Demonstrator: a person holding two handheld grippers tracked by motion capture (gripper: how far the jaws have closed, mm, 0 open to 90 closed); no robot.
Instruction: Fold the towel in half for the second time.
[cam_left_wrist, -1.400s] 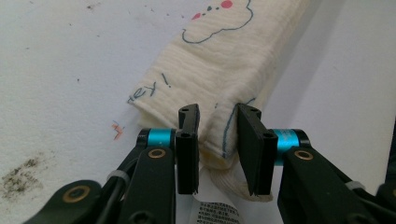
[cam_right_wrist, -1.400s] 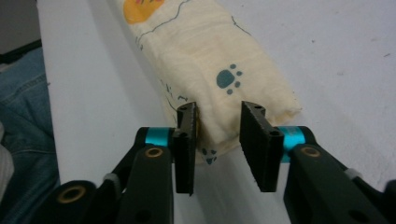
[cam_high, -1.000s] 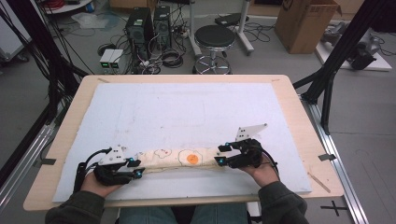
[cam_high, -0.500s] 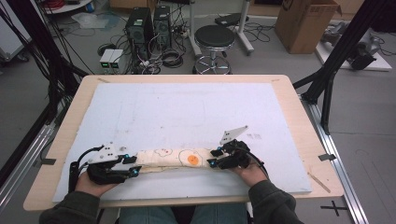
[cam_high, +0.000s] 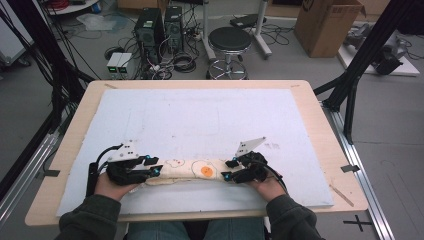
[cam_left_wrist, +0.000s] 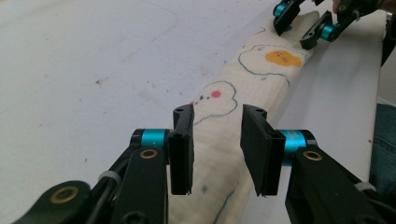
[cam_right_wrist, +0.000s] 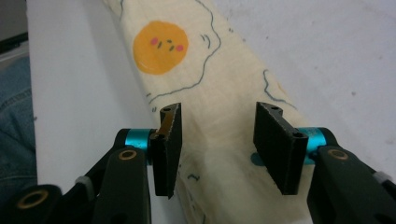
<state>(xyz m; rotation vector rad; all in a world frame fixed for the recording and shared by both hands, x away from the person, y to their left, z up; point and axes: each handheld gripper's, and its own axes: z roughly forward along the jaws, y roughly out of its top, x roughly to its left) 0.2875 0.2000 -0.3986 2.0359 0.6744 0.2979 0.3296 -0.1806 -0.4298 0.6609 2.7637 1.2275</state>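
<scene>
Egg-print cloth (cam_high: 192, 170) rolled into long strip, near desk (cam_high: 320, 125) edge | left tool (cam_high: 156, 166), right tool (cam_high: 228, 169) part-open astride ends, closing/opening | shortening folds remaining

A wooden table (cam_high: 330, 140) carries a white sheet (cam_high: 200, 115), and a folded cream cloth (cam_high: 192, 170) with fried-egg prints lies near its front edge.

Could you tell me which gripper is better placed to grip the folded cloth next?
Probably the right gripper: its fingers straddle the folded cloth squarely, while the left gripper sits off-centre over its end.
</scene>
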